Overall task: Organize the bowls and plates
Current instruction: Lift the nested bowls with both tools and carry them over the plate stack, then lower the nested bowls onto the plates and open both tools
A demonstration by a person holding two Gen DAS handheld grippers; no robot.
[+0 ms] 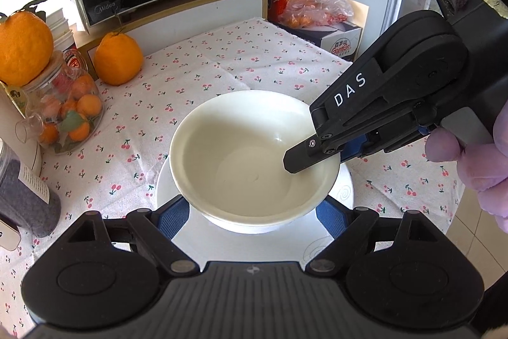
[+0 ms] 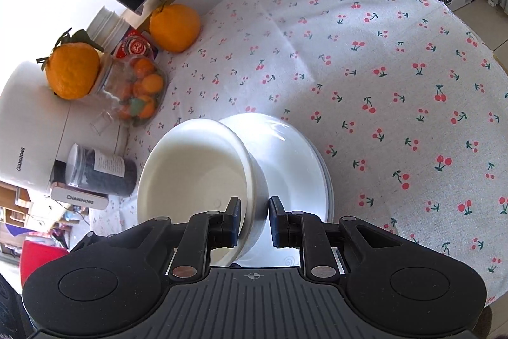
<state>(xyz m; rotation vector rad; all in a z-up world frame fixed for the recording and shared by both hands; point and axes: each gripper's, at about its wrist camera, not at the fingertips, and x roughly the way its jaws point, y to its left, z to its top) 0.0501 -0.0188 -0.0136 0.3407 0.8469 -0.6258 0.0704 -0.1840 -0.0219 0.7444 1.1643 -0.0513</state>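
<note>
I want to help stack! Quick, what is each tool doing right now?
Left tool: open wide, holding nothing, its fingers either side of the bowl over the plate.
Right tool: shut on the bowl's rim, one finger inside and one outside.

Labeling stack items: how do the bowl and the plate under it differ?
The bowl is deep and plain; the plate is shallow with faint spiral marks. The right tongs pinch the bowl's rim; nothing grips the plate. Both are white and round.
</note>
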